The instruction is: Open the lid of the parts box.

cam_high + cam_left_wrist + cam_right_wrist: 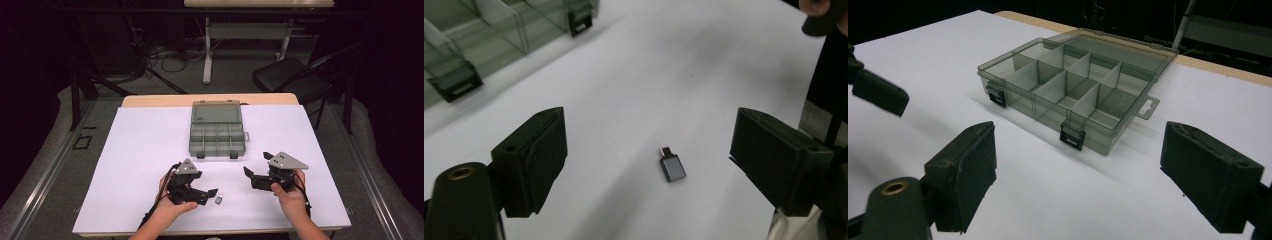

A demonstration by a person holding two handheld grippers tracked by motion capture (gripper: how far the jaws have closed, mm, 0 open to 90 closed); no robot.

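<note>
The adapter [672, 166] lay nearest the lens in the left gripper view, a small grey block with a short metal plug at one end, flat on the white sheet [140, 150]. It sat between and just ahead of the left claw [649, 150], whose jaws stood wide apart with nothing in them. Its long axis ran from about five o'clock to eleven o'clock in that view, plug end toward eleven, so it lay skewed to the line between the two pads. My reading is that the coming move turned on this: the claw would need a slight roll to close across the adapter's flat sides rather than corner to corner.

From above, the adapter [218, 200] lay at about four o'clock from the left claw [210, 192], just beside its tips. The right claw [255, 165] was well apart from it, at about two o'clock from the adapter, so the left hand [170, 207] was plainly the nearer. The right claw's jaws also stood apart and empty, facing the box [1073, 85].

The box [218, 131], smoked clear plastic with its lid thrown back and its compartments bare, lay at twelve o'clock from the adapter. A faint mark showed on the lid, too small to read. No other writing was legible.
</note>
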